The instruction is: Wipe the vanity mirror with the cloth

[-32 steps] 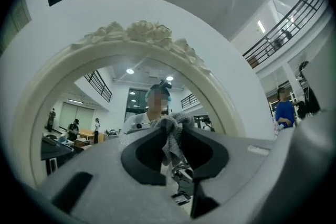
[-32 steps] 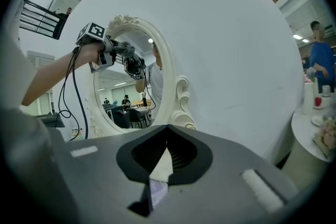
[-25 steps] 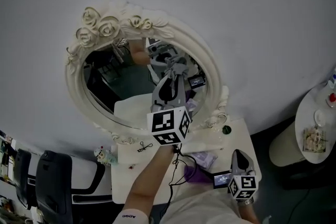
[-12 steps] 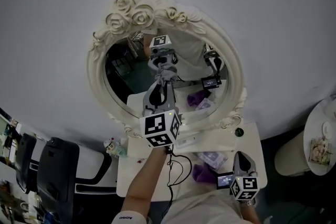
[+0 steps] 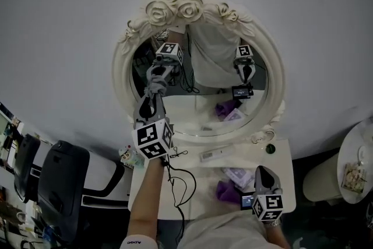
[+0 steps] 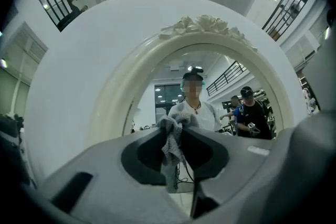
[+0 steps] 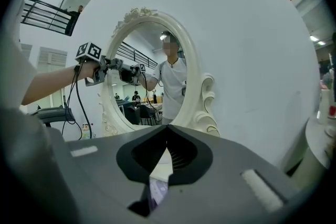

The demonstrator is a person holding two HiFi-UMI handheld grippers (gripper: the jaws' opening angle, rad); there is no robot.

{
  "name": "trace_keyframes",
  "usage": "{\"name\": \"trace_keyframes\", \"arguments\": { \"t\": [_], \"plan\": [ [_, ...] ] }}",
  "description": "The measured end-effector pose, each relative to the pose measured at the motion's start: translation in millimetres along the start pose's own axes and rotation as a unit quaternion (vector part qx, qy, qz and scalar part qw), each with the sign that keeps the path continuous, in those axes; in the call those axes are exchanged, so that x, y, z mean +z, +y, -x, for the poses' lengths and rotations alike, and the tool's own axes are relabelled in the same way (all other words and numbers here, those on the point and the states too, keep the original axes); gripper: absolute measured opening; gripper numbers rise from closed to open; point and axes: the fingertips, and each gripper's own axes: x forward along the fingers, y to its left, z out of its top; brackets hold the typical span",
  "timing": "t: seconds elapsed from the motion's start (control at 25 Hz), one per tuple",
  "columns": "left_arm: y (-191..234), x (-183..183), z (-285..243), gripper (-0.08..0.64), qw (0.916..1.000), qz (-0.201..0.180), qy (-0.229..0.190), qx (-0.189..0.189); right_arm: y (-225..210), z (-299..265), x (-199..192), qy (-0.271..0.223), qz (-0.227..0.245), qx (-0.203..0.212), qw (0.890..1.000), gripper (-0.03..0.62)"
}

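The oval vanity mirror (image 5: pixel 201 6) has a cream frame topped with roses and stands at the back of a white table (image 5: pixel 256 157). My left gripper (image 5: pixel 152 93) is raised to the left part of the glass, shut on a grey cloth (image 5: pixel 155 88) that touches the mirror. In the left gripper view the cloth (image 6: pixel 170 147) hangs bunched between the jaws of my left gripper (image 6: pixel 172 136), with the mirror frame (image 6: pixel 205 29) ahead. My right gripper (image 5: pixel 264 172) rests low over the table's right front, shut on nothing. The right gripper view shows my right gripper (image 7: pixel 167 134) with jaws touching and the mirror (image 7: pixel 152 76) beyond.
Purple packets (image 5: pixel 224 189) and a long white object (image 5: pixel 213 154) lie on the table. A small green item (image 5: pixel 270 148) stands by the mirror's base and a figurine (image 5: pixel 125 155) at the table's left edge. A black chair (image 5: pixel 58 189) is at left, a round side table (image 5: pixel 358 154) at right.
My left gripper has carried the cloth leftwards across the glass, from the middle-right to the left part. The head view has swung, so the mirror sits more centrally. The right gripper stayed put.
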Motion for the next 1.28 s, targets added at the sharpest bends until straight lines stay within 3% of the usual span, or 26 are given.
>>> {"name": "trace_keyframes", "arguments": {
  "t": [0.12, 0.28, 0.48, 0.72, 0.92, 1.08, 1.28],
  "plan": [
    [22, -8, 4, 0.075, 0.9996, 0.018, 0.004, 0.023, -3, 2, -1, 0.001, -0.001, -0.003, 1.000, 0.008],
    [2, -8, 16, 0.075, 0.9992, 0.039, -0.002, -0.004, -12, 7, -4, 0.004, -0.005, -0.011, 1.000, 0.008],
    [-86, 5, 25, 0.075, 0.9953, 0.034, -0.023, -0.088, -23, 9, -4, -0.001, -0.014, -0.020, 1.000, 0.008],
    [-217, -10, 17, 0.075, 0.9798, 0.047, -0.003, -0.194, -38, 21, -9, -0.005, -0.028, -0.039, 0.999, 0.008],
    [-286, -24, 8, 0.075, 0.9697, 0.053, 0.014, -0.238, -60, 42, -12, -0.011, -0.042, -0.075, 0.996, 0.008],
    [-287, -32, 0, 0.077, 0.9714, 0.046, 0.026, -0.232, -74, 56, -18, -0.010, -0.052, -0.104, 0.993, 0.008],
    [-228, -36, -3, 0.077, 0.9806, 0.030, 0.025, -0.192, -75, 54, -25, -0.001, -0.051, -0.105, 0.993, 0.008]
  ]
}}
